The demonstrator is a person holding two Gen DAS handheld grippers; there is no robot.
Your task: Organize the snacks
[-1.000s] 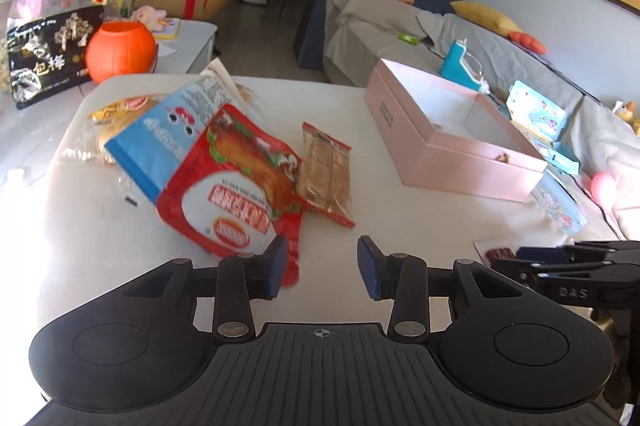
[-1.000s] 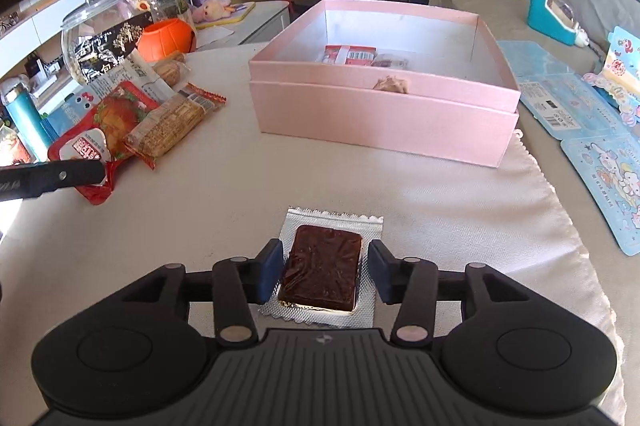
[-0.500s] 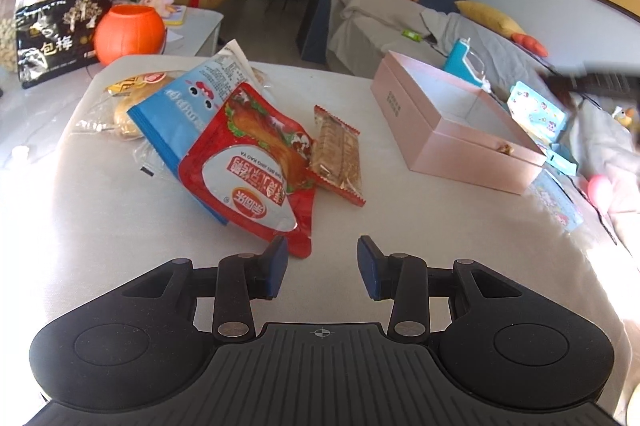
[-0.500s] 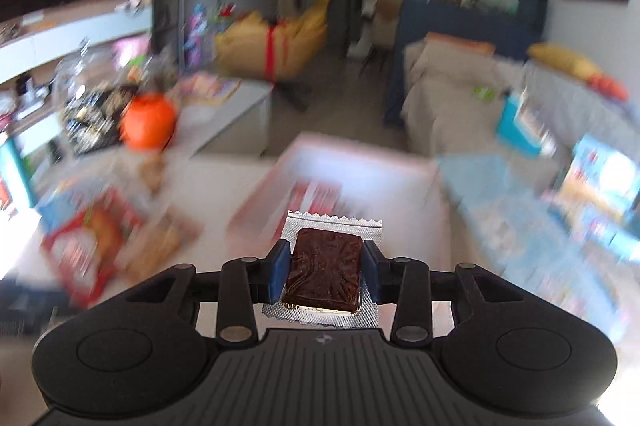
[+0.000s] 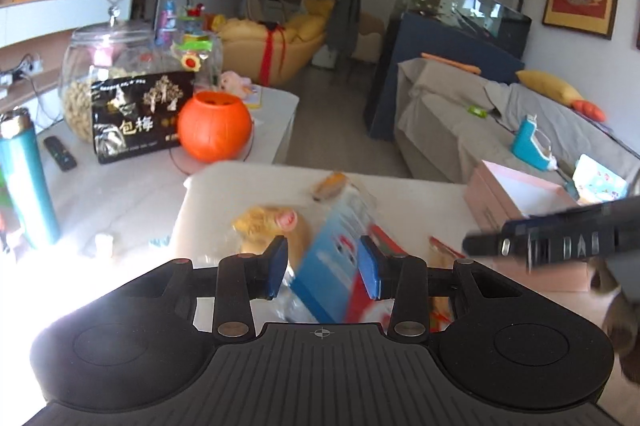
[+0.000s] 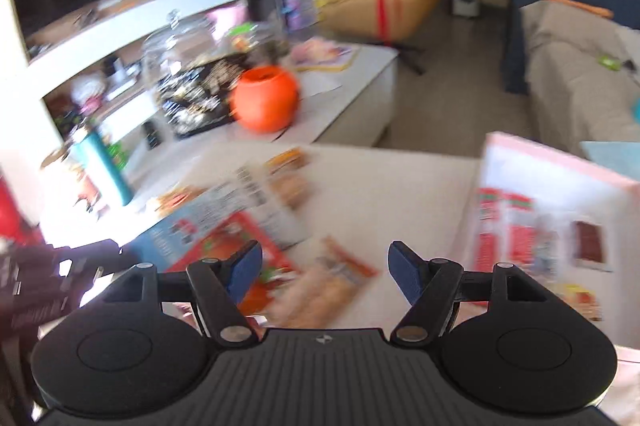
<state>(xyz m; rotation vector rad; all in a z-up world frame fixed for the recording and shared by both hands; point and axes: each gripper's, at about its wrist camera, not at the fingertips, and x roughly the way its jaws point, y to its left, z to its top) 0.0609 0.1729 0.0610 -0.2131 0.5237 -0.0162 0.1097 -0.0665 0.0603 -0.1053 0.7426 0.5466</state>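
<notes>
Both cameras ride behind claws, angled down over table. Shared ahead: snack pile (image 5: 340, 258) (image 6: 240, 226), orange pumpkin pot (image 5: 214, 128) (image 6: 266, 98), pink box (image 5: 516, 198) (image 6: 560, 194) rightward.

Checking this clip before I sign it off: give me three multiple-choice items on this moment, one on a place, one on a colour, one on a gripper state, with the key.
1. Where does the brown snack bar lie?
A. inside the pink box
B. between the right gripper's pads
C. on the sofa

2. What colour is the pumpkin-shaped pot on the side table?
A. green
B. orange
C. white

3. How does the right gripper stand?
A. shut on the bar
B. shut on the red packet
C. open, holding nothing

Key: 1 A, the right wrist view shows the bar on the box floor beside red-and-white packets. 2 B, it is orange in both views. 3 C, the jaws have just been opening and the gap between the pads is empty.
</notes>
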